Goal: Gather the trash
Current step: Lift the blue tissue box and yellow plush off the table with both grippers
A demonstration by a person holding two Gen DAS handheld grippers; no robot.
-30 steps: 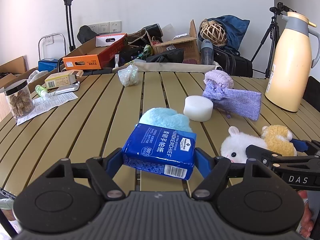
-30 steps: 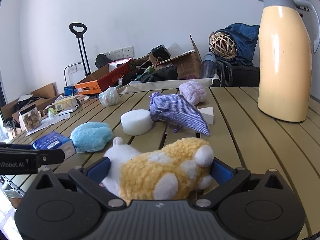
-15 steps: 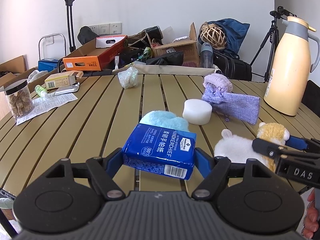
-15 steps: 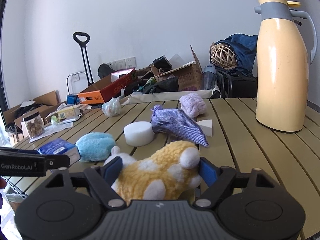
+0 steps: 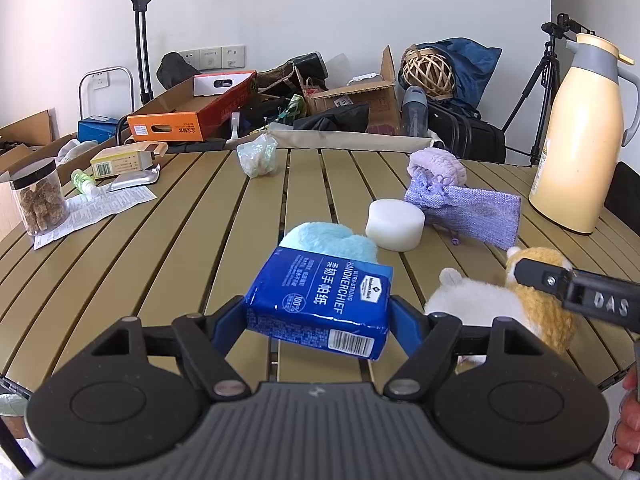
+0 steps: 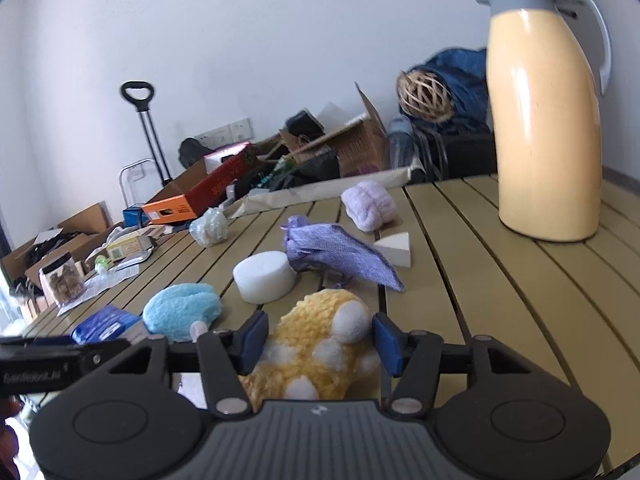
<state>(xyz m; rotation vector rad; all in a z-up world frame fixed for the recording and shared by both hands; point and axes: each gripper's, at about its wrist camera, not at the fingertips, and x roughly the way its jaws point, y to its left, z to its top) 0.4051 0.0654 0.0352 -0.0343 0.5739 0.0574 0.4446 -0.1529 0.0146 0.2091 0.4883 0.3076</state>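
Left gripper [image 5: 318,314] clamps a blue tissue pack [image 5: 320,304] above the slatted table [image 5: 160,248] while the right gripper [image 6: 318,338] — jaws just closing — squeezes a plush toy [image 6: 320,344] (grip its middle, lift straight).

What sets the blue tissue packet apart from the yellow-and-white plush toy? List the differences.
The blue plastic tissue packet is a flat-sided block with printed text and a barcode; the yellow-and-white plush toy is rounded, fuzzy and unprinted. The packet sits tilted between the left gripper's jaws; the toy sits between the right gripper's jaws, which have just been closing on it. Shared: each is clamped in a gripper near the slatted table's front edge.
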